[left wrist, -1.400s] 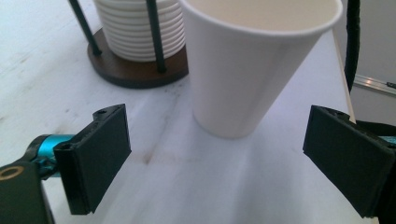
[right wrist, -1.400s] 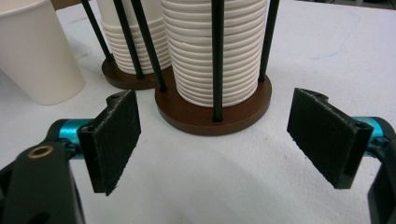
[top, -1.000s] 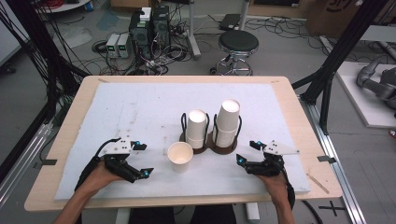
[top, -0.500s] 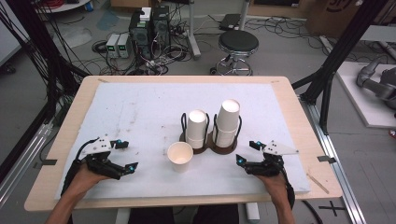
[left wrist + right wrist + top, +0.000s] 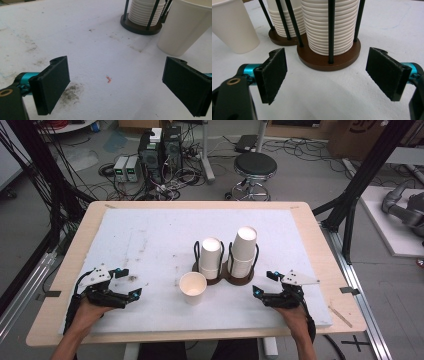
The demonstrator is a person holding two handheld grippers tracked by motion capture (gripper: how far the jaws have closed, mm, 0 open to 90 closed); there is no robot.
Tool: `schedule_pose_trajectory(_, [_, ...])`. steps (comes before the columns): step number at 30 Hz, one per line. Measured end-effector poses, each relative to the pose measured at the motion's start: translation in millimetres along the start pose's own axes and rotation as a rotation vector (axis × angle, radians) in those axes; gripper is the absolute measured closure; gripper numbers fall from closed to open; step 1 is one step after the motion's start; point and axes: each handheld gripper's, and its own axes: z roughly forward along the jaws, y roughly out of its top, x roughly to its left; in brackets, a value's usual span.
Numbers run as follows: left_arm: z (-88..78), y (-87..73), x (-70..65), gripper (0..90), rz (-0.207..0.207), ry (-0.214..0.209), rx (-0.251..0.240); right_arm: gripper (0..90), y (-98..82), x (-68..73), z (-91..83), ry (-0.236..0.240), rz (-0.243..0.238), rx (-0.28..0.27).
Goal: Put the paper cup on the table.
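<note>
White paper makes up everything in play: a single loose cup (image 5: 192,287) stands upright and mouth-up on the white mat (image 5: 150,240), just at seven o'clock of a dark twin-ring cup holder (image 5: 223,275) that carries two stacks. The shorter stack (image 5: 211,257) sits in the left ring, the taller stack (image 5: 244,251) in the right, both with cups nested bottom-up inside black wire posts.

From the high view, the left gripper (image 5: 126,284) rests low on the mat at nine o'clock of the loose cup, well apart from it. Its jaws stand wide apart with nothing between them; in the left gripper view only stained mat lies between the pads, with the cup (image 5: 183,26) off toward one o'clock. The right gripper (image 5: 264,283) sits at four o'clock of the holder, near its base. Its jaws are also spread wide and hold nothing, and the right gripper view looks straight at the taller stack (image 5: 329,25) at twelve o'clock, beyond the pads.

My reading is that both hands are parked between moves, with one cup standing free on the mat. If the loose cup is next, the left gripper needs to travel toward three o'clock, straddle the wall and close gently, since thin paper crushes easily. If another cup is wanted, the right gripper must rise to the stack top.
</note>
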Motion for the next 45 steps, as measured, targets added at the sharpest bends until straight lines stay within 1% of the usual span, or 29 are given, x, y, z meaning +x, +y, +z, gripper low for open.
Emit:
schedule_pose_trajectory(2, [1.1, -1.7, -0.3, 7.5, 0.002, 0.005, 0.008, 17.8, 0.0, 0.6, 0.1, 0.000, -0.008, 0.002])
schedule_pose_trajectory(4, [0.6, -1.6, -0.9, 7.4, 0.014, 0.002, 0.000, 17.8, 0.2, 1.7, 0.5, -0.004, -0.017, 0.007])
schedule_pose_trajectory(7, [0.2, -2.3, -0.9, 7.5, 0.014, -0.002, -0.006, 17.8, 0.5, 2.3, 1.3, -0.003, -0.020, 0.014])
schedule_pose_trajectory(9, [0.4, -2.5, -1.2, 7.5, 0.009, 0.005, -0.007, 17.8, 0.6, 2.2, 1.5, -0.001, -0.024, 0.018])
schedule_pose_trajectory(10, [0.3, -2.4, -1.2, 7.5, 0.017, 0.007, -0.004, 17.8, 0.6, 2.2, 1.6, 0.000, -0.026, 0.019])
schedule_pose_trajectory(15, [0.2, -2.7, -3.2, 7.5, 0.028, 0.018, -0.008, 17.8, 0.1, 3.7, 0.9, -0.007, -0.035, 0.011])
schedule_pose_trajectory(21, [1.5, -2.1, -0.2, 7.5, 0.001, 0.007, 0.006, 17.8, -0.2, 4.0, 0.3, -0.006, -0.035, 0.005])
schedule_pose_trajectory(24, [1.0, -2.3, 1.8, 7.5, -0.017, -0.004, 0.001, 17.8, -0.8, 4.0, -0.8, -0.006, -0.038, -0.007])
schedule_pose_trajectory(26, [0.5, -2.5, 2.3, 7.5, -0.022, -0.002, -0.004, 17.8, -0.9, 3.5, -0.9, -0.007, -0.042, -0.012])
schedule_pose_trajectory(31, [-0.2, -2.7, 1.3, 7.5, -0.007, -0.004, -0.011, 17.8, -0.6, 3.4, -0.2, -0.002, -0.040, -0.003])
schedule_pose_trajectory(34, [-0.4, -3.0, 0.5, 7.5, -0.008, 0.000, -0.016, 17.8, -0.7, 2.9, -0.5, -0.001, -0.037, -0.007])
schedule_pose_trajectory(37, [-0.8, -3.0, 0.3, 7.5, 0.000, 0.000, -0.017, 17.8, -0.7, 2.8, -0.4, -0.002, -0.035, -0.005])
schedule_pose_trajectory(45, [-0.9, -3.1, 0.1, 7.5, 0.000, 0.004, -0.019, 17.8, -0.8, 2.3, -0.8, 0.002, -0.029, -0.006])
